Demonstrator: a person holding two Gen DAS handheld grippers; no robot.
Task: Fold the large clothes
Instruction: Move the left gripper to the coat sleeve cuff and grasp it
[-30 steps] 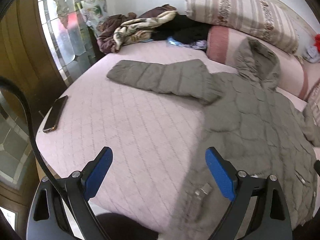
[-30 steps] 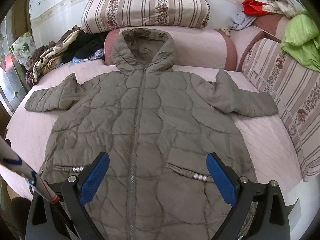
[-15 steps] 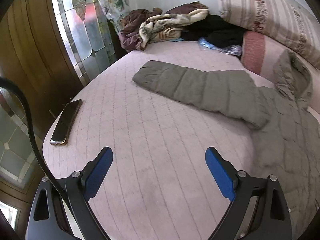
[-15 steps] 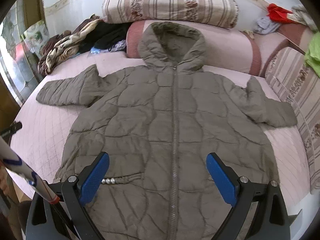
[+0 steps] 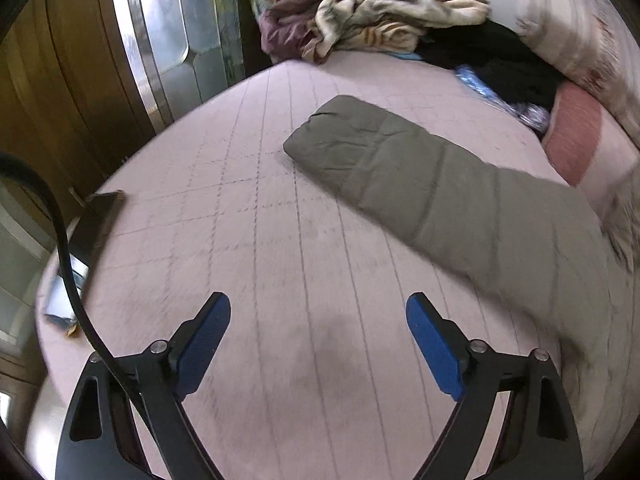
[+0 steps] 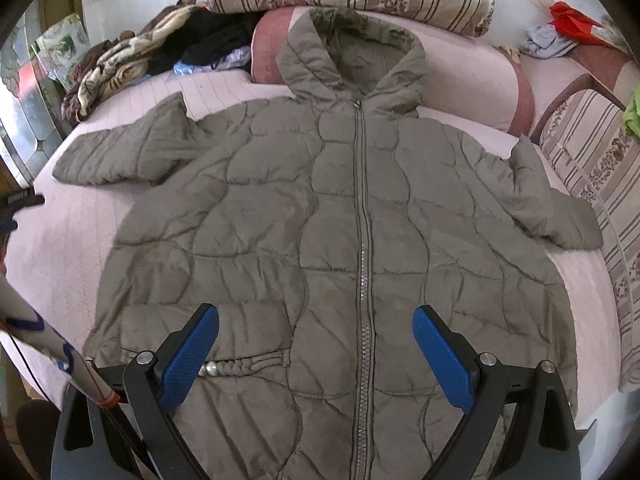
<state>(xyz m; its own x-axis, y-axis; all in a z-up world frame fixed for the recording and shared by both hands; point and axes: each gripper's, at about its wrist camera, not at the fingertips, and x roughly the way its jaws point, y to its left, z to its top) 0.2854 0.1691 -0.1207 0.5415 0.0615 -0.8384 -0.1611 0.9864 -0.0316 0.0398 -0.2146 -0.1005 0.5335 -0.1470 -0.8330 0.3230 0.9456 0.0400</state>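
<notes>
Left tool (image 5: 318, 322) closing, empty, over bedspread (image 5: 248, 208); right tool (image 6: 316, 330) wide, empty, above coat (image 6: 280, 220)

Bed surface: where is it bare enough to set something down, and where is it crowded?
Bare quilted cover lies between the phone at the bed's edge and the coat's sleeve. A narrower strip runs between the coat and the striped cushion. The clothes heap crowds the far corner.
</notes>
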